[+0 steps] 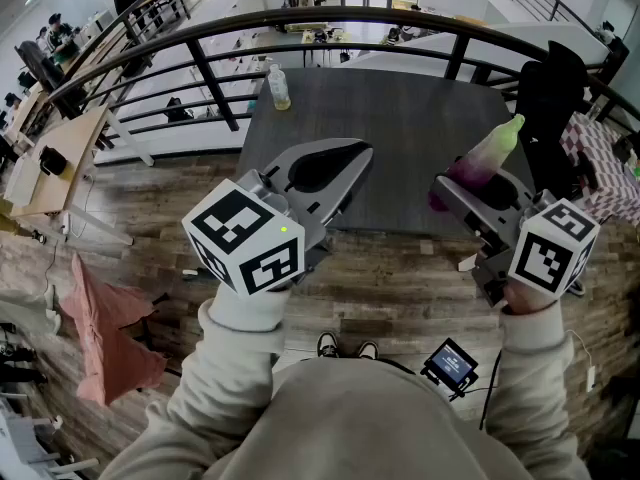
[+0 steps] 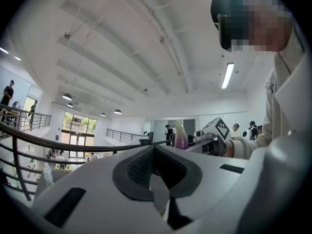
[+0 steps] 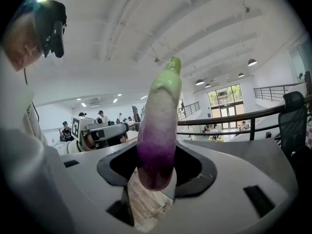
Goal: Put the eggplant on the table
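Observation:
The eggplant [image 1: 486, 155], purple at the base and fading to white with a green tip, stands tilted up between the jaws of my right gripper [image 1: 462, 183], which is shut on its purple lower end. In the right gripper view the eggplant [image 3: 158, 130] rises upright from the jaws. It hangs over the near right edge of the dark grey table [image 1: 400, 118]. My left gripper [image 1: 340, 158] is held level over the table's near left edge, its jaws met at the tips with nothing between them. From the left gripper view the eggplant [image 2: 181, 136] shows small at the right.
A clear bottle [image 1: 279, 88] stands at the table's far left corner. A black chair [image 1: 550, 98] stands at the table's right, with a checked cloth [image 1: 600, 168] beyond it. A black railing [image 1: 200, 63] curves behind the table. A pink cloth [image 1: 110, 338] lies on the wooden floor at left.

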Demonstrator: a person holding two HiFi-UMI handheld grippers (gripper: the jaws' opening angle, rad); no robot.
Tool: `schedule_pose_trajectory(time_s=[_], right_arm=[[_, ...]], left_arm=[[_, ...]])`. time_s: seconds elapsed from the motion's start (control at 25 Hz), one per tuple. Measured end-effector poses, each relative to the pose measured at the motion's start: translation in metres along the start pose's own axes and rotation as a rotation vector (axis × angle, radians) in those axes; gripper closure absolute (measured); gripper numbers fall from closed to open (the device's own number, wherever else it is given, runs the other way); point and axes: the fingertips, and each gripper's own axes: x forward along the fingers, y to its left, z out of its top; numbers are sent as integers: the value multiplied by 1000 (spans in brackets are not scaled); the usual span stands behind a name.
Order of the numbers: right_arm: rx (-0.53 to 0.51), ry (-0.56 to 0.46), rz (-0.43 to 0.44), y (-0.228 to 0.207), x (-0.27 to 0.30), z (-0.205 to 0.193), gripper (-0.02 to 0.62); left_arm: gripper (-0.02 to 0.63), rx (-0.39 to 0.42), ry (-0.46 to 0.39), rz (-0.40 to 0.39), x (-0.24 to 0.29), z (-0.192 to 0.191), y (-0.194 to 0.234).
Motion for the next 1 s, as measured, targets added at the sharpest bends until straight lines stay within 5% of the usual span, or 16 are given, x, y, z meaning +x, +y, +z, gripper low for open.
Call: schedule_pose_trajectory(time_s=[1.0], right_arm=[[88,-18,67,-13,-37,-4,371]], left_arm=[[600,-24,14,5,27,-4,-36]])
